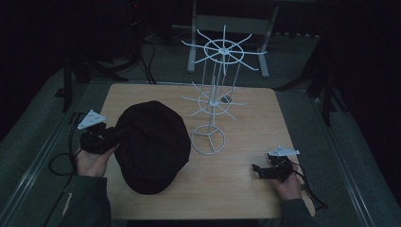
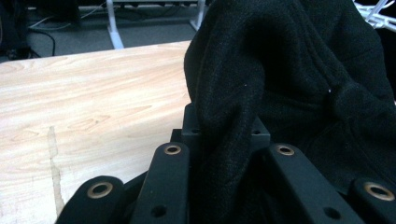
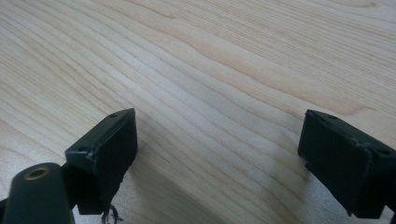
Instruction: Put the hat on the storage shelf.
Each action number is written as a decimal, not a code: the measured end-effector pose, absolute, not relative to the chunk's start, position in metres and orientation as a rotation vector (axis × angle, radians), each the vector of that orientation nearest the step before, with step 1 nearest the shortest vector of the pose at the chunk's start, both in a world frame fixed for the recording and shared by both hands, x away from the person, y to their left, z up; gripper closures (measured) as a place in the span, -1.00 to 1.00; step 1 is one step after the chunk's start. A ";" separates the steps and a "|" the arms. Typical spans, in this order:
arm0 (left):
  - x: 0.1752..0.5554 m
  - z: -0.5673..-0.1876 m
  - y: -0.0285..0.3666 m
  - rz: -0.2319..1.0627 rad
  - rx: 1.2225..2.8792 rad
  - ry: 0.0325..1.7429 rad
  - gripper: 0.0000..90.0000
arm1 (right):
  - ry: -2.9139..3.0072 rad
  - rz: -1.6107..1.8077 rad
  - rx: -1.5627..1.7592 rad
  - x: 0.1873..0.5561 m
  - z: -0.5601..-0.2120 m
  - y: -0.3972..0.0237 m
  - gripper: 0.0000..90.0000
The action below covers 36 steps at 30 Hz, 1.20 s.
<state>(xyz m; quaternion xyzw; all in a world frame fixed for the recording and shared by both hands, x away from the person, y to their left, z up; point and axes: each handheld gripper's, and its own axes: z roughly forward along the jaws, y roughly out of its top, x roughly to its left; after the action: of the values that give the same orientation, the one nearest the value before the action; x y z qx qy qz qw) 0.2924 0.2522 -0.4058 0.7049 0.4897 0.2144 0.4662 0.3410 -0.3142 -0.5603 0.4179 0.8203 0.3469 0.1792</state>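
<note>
Left gripper view shows left gripper (image 2: 226,140) clamped on black cap (image 1: 151,144); lift gently toward white rack (image 1: 215,101), right gripper (image 1: 265,170) gaping idle.

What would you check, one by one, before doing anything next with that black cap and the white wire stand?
1. Left gripper has the black cap: ok, its jaws pinch a fold of cloth.
2. Right gripper free: ok, jaws wide apart over bare table, nothing between them.
3. White wire stand upright: ok, its round base sits flat on the table.
4. Stand's prongs free for the cap: ok, nothing hangs on them.
5. Cap apart from the stand's base: cannot tell, their edges run very close in the high view.
6. Depth of the pinch: cannot tell, cloth hides the jaw tips.
</note>
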 end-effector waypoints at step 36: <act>0.297 -0.365 0.264 0.466 1.606 1.051 0.72 | 2.318 0.981 1.180 0.341 -0.560 -0.314 -0.74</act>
<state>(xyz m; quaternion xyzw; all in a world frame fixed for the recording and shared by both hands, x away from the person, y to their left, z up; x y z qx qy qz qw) 0.2974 0.2645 -0.3649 0.6788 0.4443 0.1971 0.5505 0.3411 -0.3143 -0.5603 0.4175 0.8203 0.3471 0.1797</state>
